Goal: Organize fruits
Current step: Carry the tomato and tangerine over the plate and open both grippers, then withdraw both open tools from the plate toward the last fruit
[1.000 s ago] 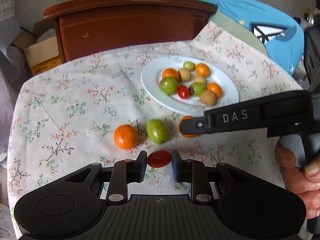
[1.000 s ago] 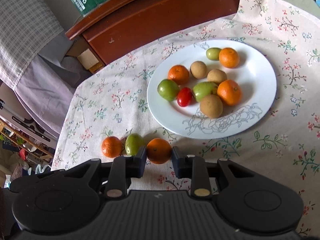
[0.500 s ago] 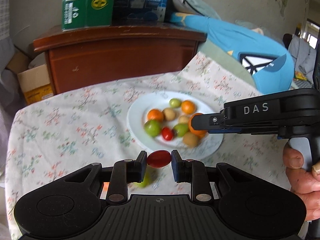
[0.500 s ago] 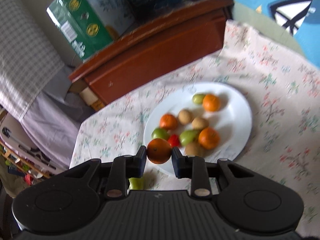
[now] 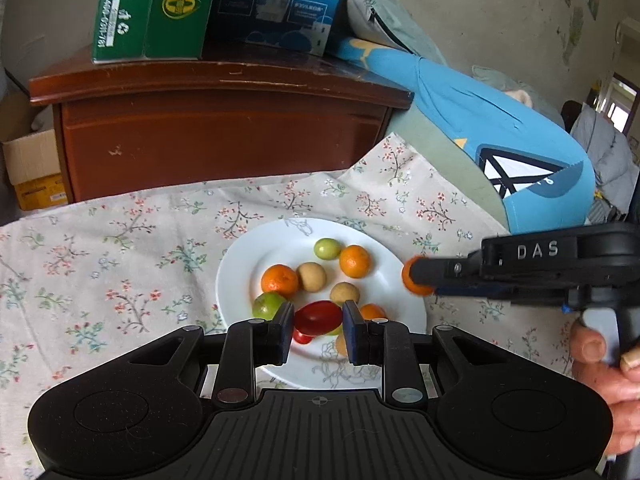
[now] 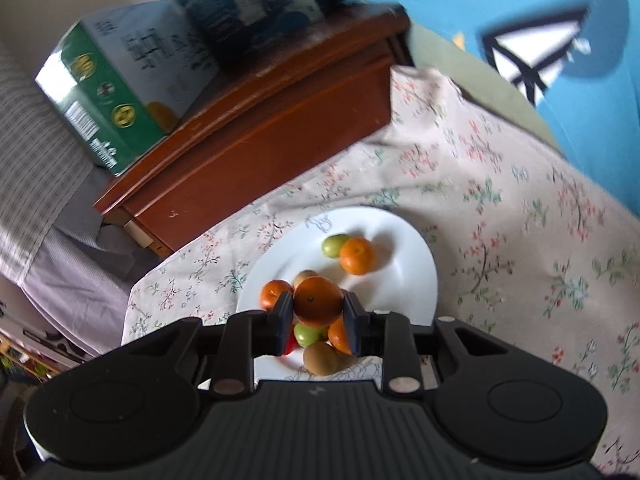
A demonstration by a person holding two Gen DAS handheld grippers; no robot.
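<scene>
A white plate [image 5: 244,264] on the floral cloth holds several small fruits: oranges, green ones, brown ones and a red tomato. My left gripper [image 5: 318,320] is shut on a red tomato [image 5: 318,317] and holds it above the plate's near side. My right gripper [image 6: 318,306] is shut on an orange [image 6: 318,300] and holds it above the plate [image 6: 408,276]. In the left wrist view the right gripper [image 5: 416,280] comes in from the right, with its orange [image 5: 410,278] over the plate's right rim.
A brown wooden cabinet [image 5: 224,136] stands behind the table with a green carton [image 5: 148,8] and a blue box [image 5: 280,0] on top. A blue cushion [image 5: 500,136] lies at the right. A cardboard box [image 5: 32,168] sits at the left.
Both grippers have risen from the cloth with their fruit and moved over the plate. The loose orange and green fruit on the cloth have dropped out of view.
</scene>
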